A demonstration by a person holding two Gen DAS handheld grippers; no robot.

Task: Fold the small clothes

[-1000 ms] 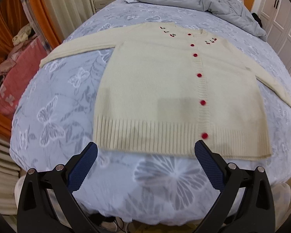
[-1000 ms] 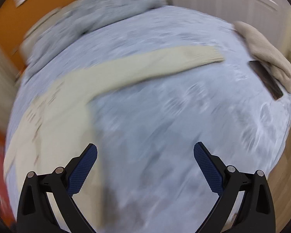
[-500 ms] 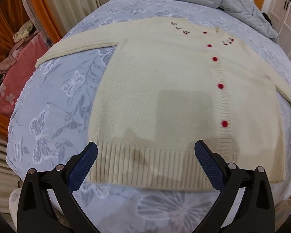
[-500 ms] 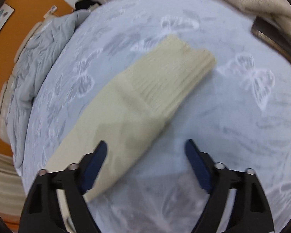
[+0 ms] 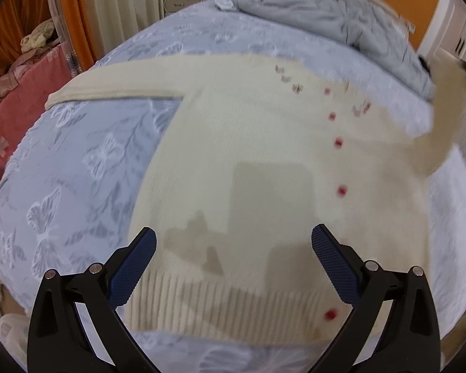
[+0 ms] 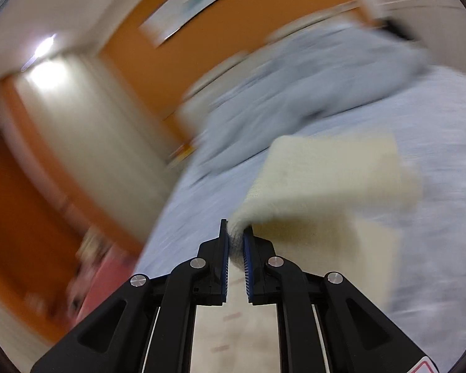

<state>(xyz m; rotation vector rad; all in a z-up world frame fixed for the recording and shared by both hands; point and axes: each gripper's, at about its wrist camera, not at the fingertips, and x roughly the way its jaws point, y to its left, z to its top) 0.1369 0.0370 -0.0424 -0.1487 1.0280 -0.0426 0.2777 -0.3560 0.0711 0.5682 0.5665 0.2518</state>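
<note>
A cream cardigan (image 5: 258, 168) with red buttons (image 5: 341, 191) lies face up on the bed (image 5: 77, 161), its ribbed hem at the near edge, its neck toward the grey duvet (image 5: 326, 12) at the far end; one sleeve (image 5: 115, 84) stretches flat toward the bed's left edge; the other sleeve (image 6: 320, 180) is lifted off the bed at the right, blurred; the left gripper (image 5: 233, 258) hovers over the hem, jaws spread wide, holding nothing; the right gripper (image 6: 235, 242) is clenched on the raised sleeve's cuff, the knit pinched between its blue pads (image 6: 223, 248).
</note>
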